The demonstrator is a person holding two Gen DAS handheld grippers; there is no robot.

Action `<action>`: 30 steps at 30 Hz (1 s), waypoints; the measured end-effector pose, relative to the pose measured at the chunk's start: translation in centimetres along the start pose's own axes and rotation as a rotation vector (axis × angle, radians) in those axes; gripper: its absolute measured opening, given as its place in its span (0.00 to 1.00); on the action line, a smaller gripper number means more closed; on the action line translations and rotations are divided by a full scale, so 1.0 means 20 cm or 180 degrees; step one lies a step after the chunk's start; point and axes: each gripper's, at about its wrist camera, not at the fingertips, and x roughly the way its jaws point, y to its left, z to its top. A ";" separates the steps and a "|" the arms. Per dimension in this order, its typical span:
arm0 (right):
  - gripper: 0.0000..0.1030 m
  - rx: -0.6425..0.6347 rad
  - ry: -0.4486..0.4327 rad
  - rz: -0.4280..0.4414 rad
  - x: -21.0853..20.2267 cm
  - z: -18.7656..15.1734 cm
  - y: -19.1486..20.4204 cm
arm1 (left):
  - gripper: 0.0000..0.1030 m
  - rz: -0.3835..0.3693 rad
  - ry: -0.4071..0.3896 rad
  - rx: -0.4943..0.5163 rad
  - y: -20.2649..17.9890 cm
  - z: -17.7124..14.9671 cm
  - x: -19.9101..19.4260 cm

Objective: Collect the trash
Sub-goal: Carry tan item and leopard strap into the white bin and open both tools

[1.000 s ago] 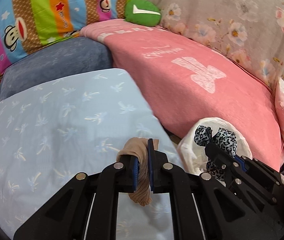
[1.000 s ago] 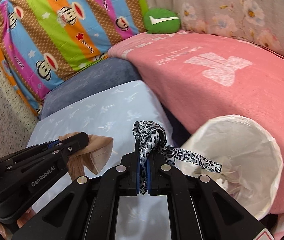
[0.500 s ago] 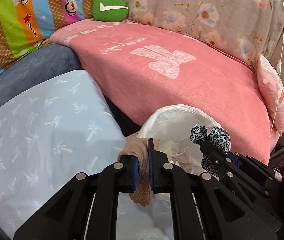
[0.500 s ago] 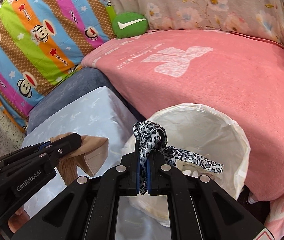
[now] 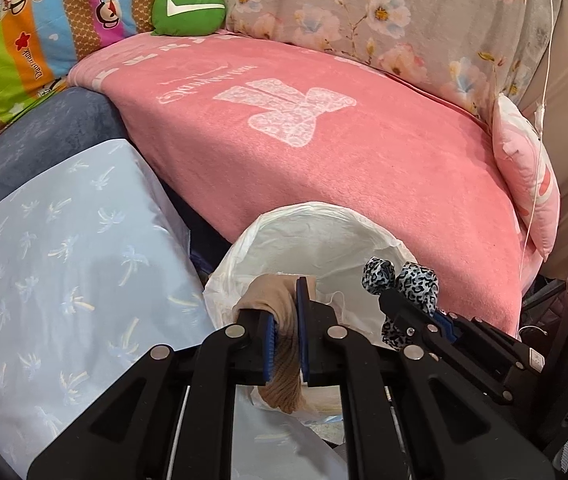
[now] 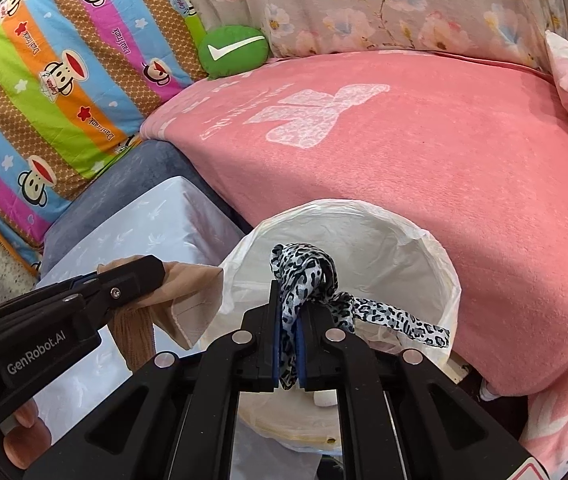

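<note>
Your left gripper (image 5: 284, 320) has its jaws clamped on a beige stocking-like cloth (image 5: 280, 376), which bunches above the blue pads (image 5: 270, 344) and hangs below them. Your right gripper (image 6: 287, 320) has jaws that have just been easing apart a little, yet the leopard-print ribbon (image 6: 304, 276) sits pinched between them, one tail trailing out to the right.

Both grippers sit side by side over the mouth of a bin lined with a white plastic bag (image 6: 436, 280). The ribbon hangs above the opening; the beige cloth is at the bin's left rim. Something pale lies inside the bin, possibly crumpled tissue, but it is too hidden to be sure.

To the left is a light blue tabletop cover (image 5: 64, 260) printed with palm trees. Behind the bin lies a pink blanket (image 5: 344, 152), with a green cushion (image 5: 188, 10) at the back.
</note>
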 end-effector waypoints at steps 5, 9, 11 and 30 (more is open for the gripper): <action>0.09 0.0031 -0.0003 -0.0021 0.00 0.01 -0.04 | 0.32 0.0023 -0.0045 0.0017 -0.03 0.00 0.00; 0.09 0.0030 -0.0004 -0.0034 0.00 0.01 -0.03 | 0.51 0.0055 -0.0148 0.0021 -0.04 0.02 -0.02; 0.11 0.0034 0.0003 -0.0035 0.00 0.01 -0.04 | 0.55 0.0092 -0.0182 0.0035 -0.04 0.03 -0.02; 0.31 -0.0109 0.0104 0.0037 0.06 0.00 0.04 | 0.56 0.0242 -0.0128 -0.0180 0.11 0.00 0.00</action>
